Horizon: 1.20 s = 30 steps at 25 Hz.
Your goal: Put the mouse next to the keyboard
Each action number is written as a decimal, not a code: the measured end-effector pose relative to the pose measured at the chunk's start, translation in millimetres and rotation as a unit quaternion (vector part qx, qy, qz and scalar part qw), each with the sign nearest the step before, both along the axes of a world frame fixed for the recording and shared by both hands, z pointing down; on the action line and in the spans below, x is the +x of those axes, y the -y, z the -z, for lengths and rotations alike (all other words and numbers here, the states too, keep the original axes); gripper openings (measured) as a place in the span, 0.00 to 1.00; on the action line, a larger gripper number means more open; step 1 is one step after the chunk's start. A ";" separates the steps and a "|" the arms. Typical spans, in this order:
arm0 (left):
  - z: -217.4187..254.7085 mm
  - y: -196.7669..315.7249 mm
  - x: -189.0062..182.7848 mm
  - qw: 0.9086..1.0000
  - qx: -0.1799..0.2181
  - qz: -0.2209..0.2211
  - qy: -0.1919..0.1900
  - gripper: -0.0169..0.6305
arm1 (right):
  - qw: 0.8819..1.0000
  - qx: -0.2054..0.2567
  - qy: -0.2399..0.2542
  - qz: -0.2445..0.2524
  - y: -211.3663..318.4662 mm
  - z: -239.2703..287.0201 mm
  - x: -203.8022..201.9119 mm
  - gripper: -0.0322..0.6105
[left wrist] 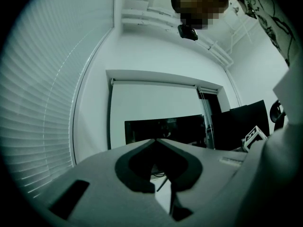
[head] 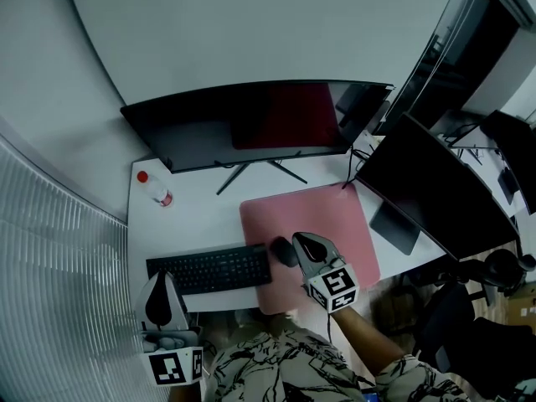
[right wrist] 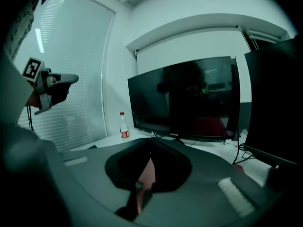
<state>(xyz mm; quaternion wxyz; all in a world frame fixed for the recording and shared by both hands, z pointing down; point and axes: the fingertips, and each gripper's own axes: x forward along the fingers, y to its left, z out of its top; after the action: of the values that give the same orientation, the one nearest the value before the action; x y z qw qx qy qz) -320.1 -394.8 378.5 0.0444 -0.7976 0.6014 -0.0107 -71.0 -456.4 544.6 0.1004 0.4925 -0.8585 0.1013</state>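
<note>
Head view looks down; gripper views both face the monitor (right wrist: 189,98).

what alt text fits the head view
A black mouse lies on a pink mat at the right end of a black keyboard on a white desk, with the shut right gripper just beside it. The left gripper is near the desk's front left corner; a curved monitor stands behind.

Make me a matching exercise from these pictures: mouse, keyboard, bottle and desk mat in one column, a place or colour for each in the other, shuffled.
1 mouse
2 keyboard
3 bottle
4 desk mat

A red cap, back left of the desk
B pink, lying flat
C at the mat's left edge, by the keyboard's right end
D black, along the desk's front edge

Pairs: 1-C, 2-D, 3-A, 4-B
</note>
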 end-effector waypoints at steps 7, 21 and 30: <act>1.0 2.2 -4.8 1.000 0.000 0.002 -0.004 0.02 | 0.998 0.059 0.024 -0.016 -9.2 72.1 15.4 0.06; 12.0 5.7 -17.4 1.000 0.010 0.010 0.000 0.02 | 0.986 0.146 0.047 -0.061 -29.8 152.2 48.5 0.06; 16.4 5.9 -32.1 1.000 0.015 0.025 0.006 0.02 | 0.981 0.172 0.039 -0.080 -37.7 168.1 69.2 0.06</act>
<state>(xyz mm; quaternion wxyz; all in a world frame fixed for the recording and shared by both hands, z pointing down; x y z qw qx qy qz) -352.2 -400.7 362.1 0.0593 -0.7814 0.6211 -0.0073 -1.8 -418.7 376.5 -0.0278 0.5655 -0.8240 -0.0205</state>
